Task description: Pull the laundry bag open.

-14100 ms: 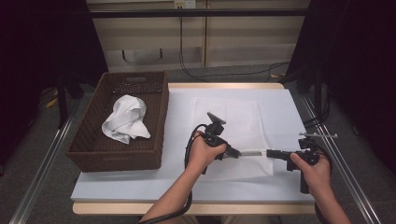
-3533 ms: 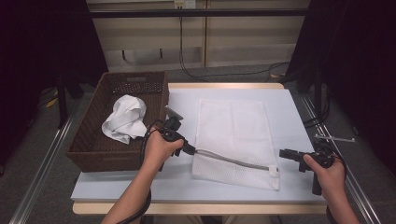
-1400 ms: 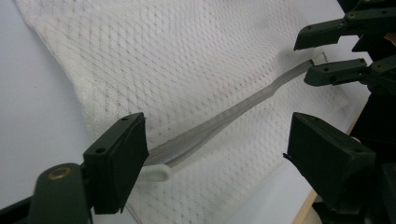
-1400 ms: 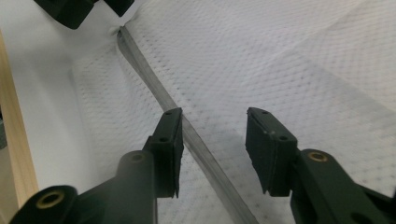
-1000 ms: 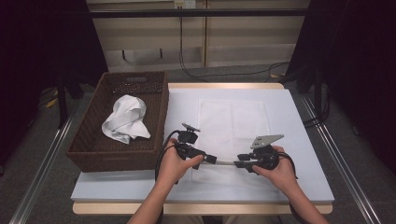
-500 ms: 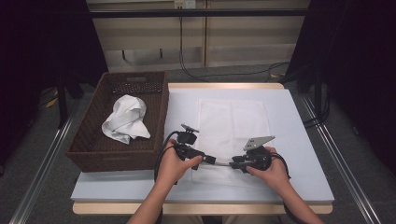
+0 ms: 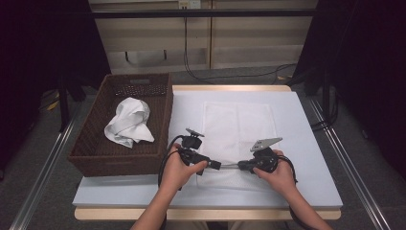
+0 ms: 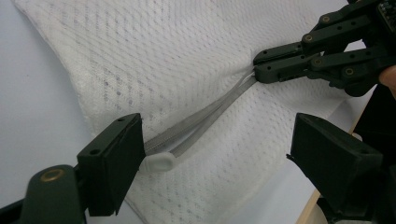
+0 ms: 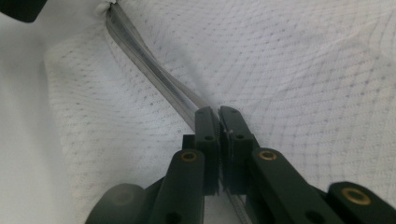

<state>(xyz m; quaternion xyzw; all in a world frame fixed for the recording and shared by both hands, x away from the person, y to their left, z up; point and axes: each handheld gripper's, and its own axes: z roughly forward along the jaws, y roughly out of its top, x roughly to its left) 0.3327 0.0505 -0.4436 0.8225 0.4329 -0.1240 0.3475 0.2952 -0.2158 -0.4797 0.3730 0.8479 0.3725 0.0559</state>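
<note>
Zipper (image 8: 205,114) at near edge of mesh bag (image 7: 238,129) pinched shut by right gripper (image 9: 218,116) — jaws just closed on it. Left gripper (image 8: 219,149) wide open around zipper pull (image 8: 159,162), nothing gripped. Step judged: unzipping. Next — pull must be gripped. Far left, cloth (image 7: 129,122) lies in basket (image 7: 88,148).

I count two hand-held grippers, left (image 7: 216,165) and right (image 7: 242,166), one mesh bag (image 7: 238,125), one basket (image 7: 91,155), one white cloth (image 7: 128,122).

White dotted-mesh bag (image 7: 238,129) with grey zipper (image 8: 205,116) between the black tongs (image 9: 218,114); brown woven basket (image 7: 91,153) beyond the left ones.
</note>
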